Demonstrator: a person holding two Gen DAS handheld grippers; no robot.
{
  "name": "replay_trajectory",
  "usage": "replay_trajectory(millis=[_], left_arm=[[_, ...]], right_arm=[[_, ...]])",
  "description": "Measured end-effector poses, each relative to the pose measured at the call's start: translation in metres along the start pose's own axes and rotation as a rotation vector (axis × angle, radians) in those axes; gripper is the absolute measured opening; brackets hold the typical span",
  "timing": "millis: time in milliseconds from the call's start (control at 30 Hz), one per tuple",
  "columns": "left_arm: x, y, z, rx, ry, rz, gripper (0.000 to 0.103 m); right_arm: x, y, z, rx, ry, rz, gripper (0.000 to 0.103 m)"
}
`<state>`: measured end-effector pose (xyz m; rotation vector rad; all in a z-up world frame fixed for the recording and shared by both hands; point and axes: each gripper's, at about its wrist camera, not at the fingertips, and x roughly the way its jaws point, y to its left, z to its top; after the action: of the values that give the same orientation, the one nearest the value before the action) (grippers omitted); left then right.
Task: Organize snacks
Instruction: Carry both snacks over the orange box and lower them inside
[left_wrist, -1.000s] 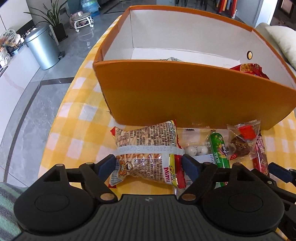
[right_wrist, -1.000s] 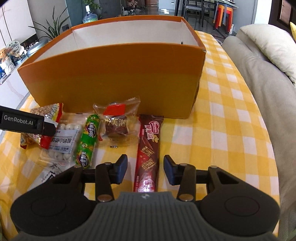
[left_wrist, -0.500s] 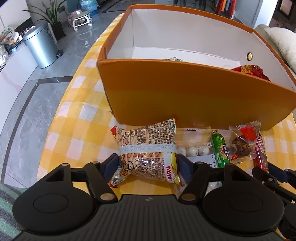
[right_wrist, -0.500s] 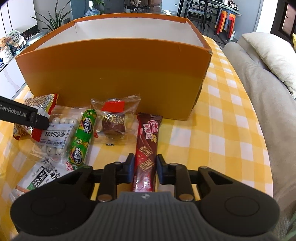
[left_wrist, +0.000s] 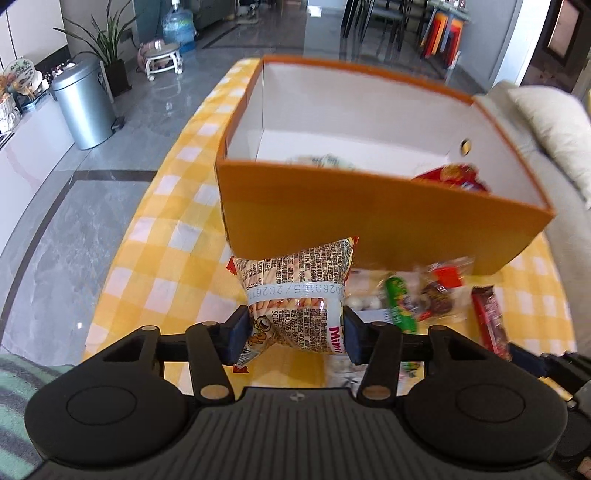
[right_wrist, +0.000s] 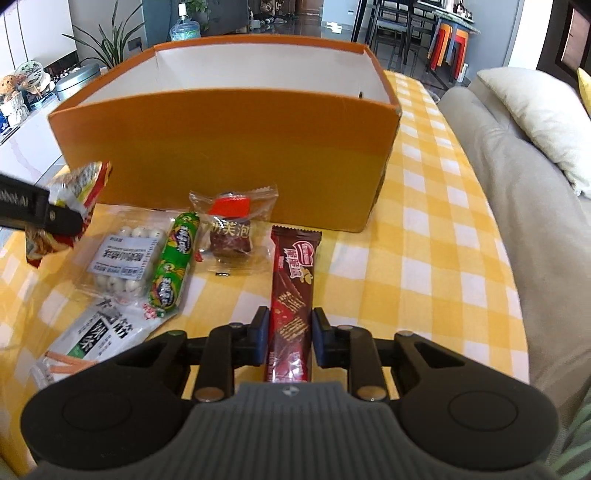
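Note:
My left gripper (left_wrist: 293, 334) is shut on a puffy Mimi snack bag (left_wrist: 295, 291) and holds it off the yellow checked tablecloth, in front of the orange box (left_wrist: 369, 206). The bag also shows in the right wrist view (right_wrist: 70, 199), pinched by the left gripper's fingers (right_wrist: 55, 218). My right gripper (right_wrist: 288, 336) is shut on a brown wafer bar (right_wrist: 291, 291) that lies lengthwise on the cloth. The orange box (right_wrist: 229, 155) stands just behind, open at the top, with a red packet (left_wrist: 454, 177) and a pale packet inside.
On the cloth lie a pack of white balls (right_wrist: 122, 258), a green sausage (right_wrist: 173, 266), a clear-wrapped brown cake (right_wrist: 232, 229) and a white packet (right_wrist: 92, 339). A grey sofa (right_wrist: 517, 192) runs along the right. A metal bin (left_wrist: 83, 107) stands on the floor at left.
My left gripper closed on the Mimi bag and lifted it up from the cloth. My right gripper closed around the wafer bar, which still lies on the cloth.

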<state>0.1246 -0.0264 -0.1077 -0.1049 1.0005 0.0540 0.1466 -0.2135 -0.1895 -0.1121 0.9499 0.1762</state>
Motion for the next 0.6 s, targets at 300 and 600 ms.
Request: replay_trajectory(millis=[300, 600], left_arm=[[-0.043, 0.001, 0.008, -0.008, -0.093, -0.091, 0.058], [-0.067, -0.011, 0.033, 0.060, -0.159, -0.154, 0.058]], right_arm=[[-0.053, 0.003, 0.001, 0.039, -0.080, 0.035, 0.021], [-0.098, -0.007, 0.036, 0.078, -0.199, 0.084, 0.021]])
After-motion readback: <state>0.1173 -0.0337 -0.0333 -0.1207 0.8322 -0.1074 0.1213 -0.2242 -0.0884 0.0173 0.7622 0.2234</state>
